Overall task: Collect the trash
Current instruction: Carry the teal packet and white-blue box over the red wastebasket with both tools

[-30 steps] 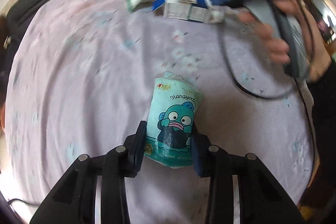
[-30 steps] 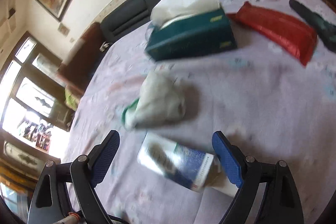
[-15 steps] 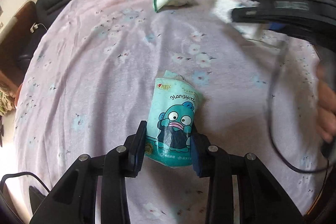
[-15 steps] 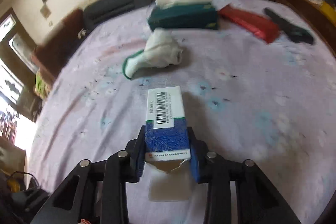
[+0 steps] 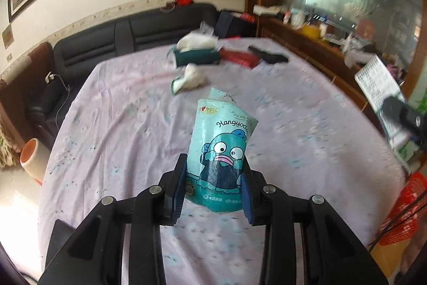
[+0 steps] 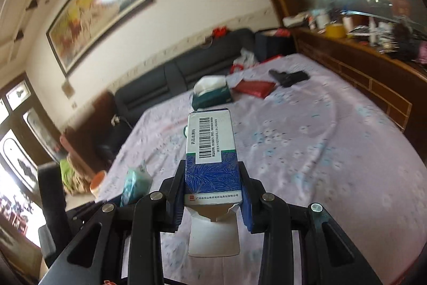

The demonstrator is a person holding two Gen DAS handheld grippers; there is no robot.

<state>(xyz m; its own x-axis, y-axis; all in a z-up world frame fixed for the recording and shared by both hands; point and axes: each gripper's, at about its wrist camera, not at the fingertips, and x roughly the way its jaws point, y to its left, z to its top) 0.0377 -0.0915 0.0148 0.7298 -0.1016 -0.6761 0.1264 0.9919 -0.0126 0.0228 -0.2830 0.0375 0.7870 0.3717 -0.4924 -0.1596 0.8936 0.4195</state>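
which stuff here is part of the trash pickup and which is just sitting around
Part of the job:
- teal tissue packet, clamped in the left gripper
- blue and white medicine box, clamped in the right gripper
- crumpled white wrapper on the table
- red mesh basket, probably the bin

Just lying about:
- green tissue box
- red pouch
- black object

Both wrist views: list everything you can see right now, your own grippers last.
tissue packet: one, teal, cartoon print, in left gripper
medicine box: one, blue and white, flap torn open, in right gripper
crumpled wrapper: one, white with green edge, mid-table
tissue box: one, dark green, far table end
red pouch: one, beside tissue box
black item: one, right of red pouch, unclear
table: one, lilac floral cloth
red basket: one, beside table, right
left gripper: shut on packet
right gripper: shut on box
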